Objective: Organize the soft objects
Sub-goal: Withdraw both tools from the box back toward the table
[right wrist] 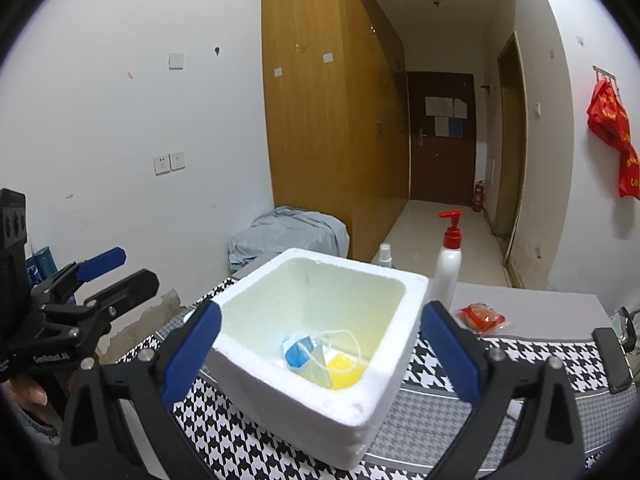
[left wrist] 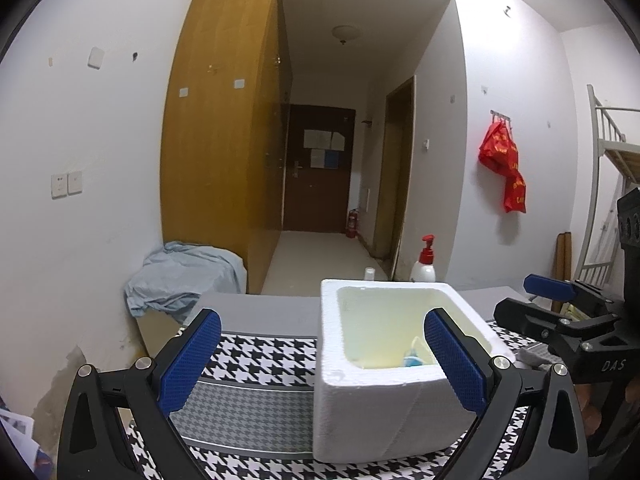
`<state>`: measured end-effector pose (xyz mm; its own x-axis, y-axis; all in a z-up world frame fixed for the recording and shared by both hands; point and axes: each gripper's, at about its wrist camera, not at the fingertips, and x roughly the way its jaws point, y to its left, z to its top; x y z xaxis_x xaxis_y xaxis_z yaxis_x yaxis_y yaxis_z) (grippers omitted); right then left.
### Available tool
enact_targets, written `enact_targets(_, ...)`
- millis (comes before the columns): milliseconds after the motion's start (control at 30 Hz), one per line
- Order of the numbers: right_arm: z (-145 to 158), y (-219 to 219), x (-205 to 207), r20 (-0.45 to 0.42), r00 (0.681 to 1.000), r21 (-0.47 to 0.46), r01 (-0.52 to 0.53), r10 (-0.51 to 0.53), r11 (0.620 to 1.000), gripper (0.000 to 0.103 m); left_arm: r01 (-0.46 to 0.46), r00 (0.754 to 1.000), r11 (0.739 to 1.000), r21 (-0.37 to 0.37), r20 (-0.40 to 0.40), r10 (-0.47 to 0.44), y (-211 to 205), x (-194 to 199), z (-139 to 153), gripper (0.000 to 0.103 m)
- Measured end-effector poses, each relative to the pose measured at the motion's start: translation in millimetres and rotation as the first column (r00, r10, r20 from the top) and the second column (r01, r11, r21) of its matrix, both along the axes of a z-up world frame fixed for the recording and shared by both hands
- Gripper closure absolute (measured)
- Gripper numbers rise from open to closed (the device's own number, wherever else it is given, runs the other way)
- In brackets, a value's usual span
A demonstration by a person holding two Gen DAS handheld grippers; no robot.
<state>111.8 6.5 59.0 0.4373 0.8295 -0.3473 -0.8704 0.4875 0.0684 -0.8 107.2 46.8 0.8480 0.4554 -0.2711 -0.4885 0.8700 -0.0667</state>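
Observation:
A white foam box (right wrist: 304, 412) stands on a houndstooth cloth (right wrist: 256, 452). Inside it lie a crumpled blue face mask (right wrist: 298, 354) with pale ear loops and a yellow soft thing (right wrist: 344, 372). My right gripper (right wrist: 322, 352) is open, its blue pads apart on either side of the box's near corner, nothing pressed between them. In the left wrist view my left gripper (left wrist: 324, 360) is also open in front of the foam box (left wrist: 380, 420), where only a bit of the mask (left wrist: 412, 360) shows. The right gripper (left wrist: 528, 304) appears at the right edge.
A white pump bottle with a red top (right wrist: 448, 268) and a small spray bottle (right wrist: 385, 255) stand behind the box. A red packet (right wrist: 480, 318) lies on the grey table, with a dark flat object (right wrist: 612, 360) further right. A pale blue cloth heap (right wrist: 288, 234) sits by the wardrobe.

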Motion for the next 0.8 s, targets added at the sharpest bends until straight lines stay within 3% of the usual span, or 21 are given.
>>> enact_targets(800,-4.1,-64.4,-3.3,0.032,0.997,0.064,0.069,-0.071,0.996,0.001,0.095,0.995,0.995,0.032,0.034,-0.096,-51.1,3.5,3.0,0.001)
